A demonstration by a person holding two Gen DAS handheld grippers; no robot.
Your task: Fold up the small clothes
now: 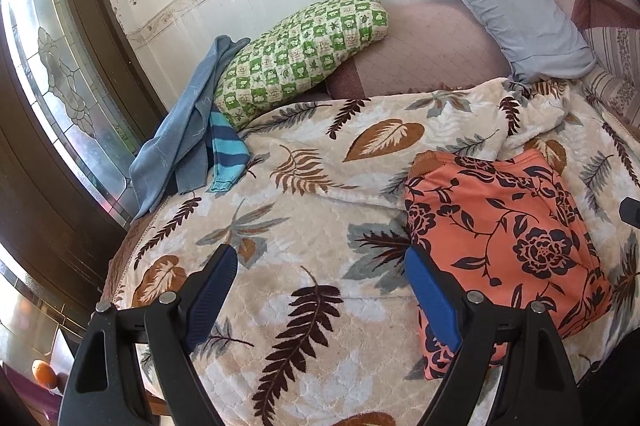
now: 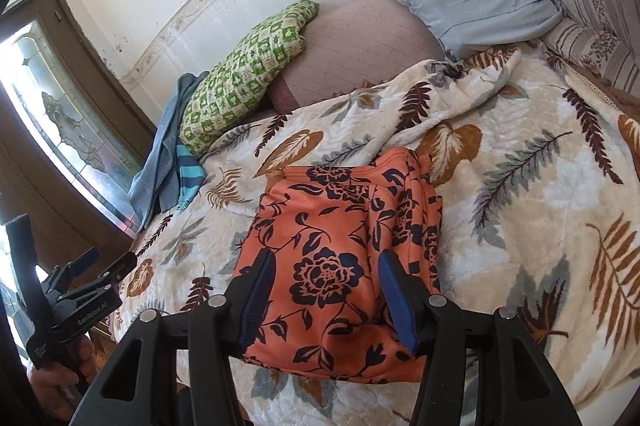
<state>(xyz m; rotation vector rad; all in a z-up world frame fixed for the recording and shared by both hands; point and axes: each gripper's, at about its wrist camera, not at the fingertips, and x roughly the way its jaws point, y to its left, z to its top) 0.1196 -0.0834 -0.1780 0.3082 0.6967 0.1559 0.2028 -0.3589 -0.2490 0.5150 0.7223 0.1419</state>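
An orange garment with a dark floral print [image 1: 508, 246] lies folded into a rough square on the leaf-patterned blanket [image 1: 312, 210]; it also shows in the right wrist view [image 2: 340, 266]. My left gripper [image 1: 320, 266] is open and empty, just left of the garment's near left edge. My right gripper [image 2: 326, 270] is open above the garment's near part, with nothing between its fingers. The left gripper also shows at the far left of the right wrist view [image 2: 108, 262], held in a hand.
A blue cloth [image 1: 180, 138] and a striped teal garment [image 1: 228, 154] hang at the bed's left edge. A green checked pillow [image 1: 304, 54], a pink cushion [image 1: 424, 54] and a grey pillow [image 1: 508, 10] lie against the wall. A glass door [image 1: 60, 86] stands left.
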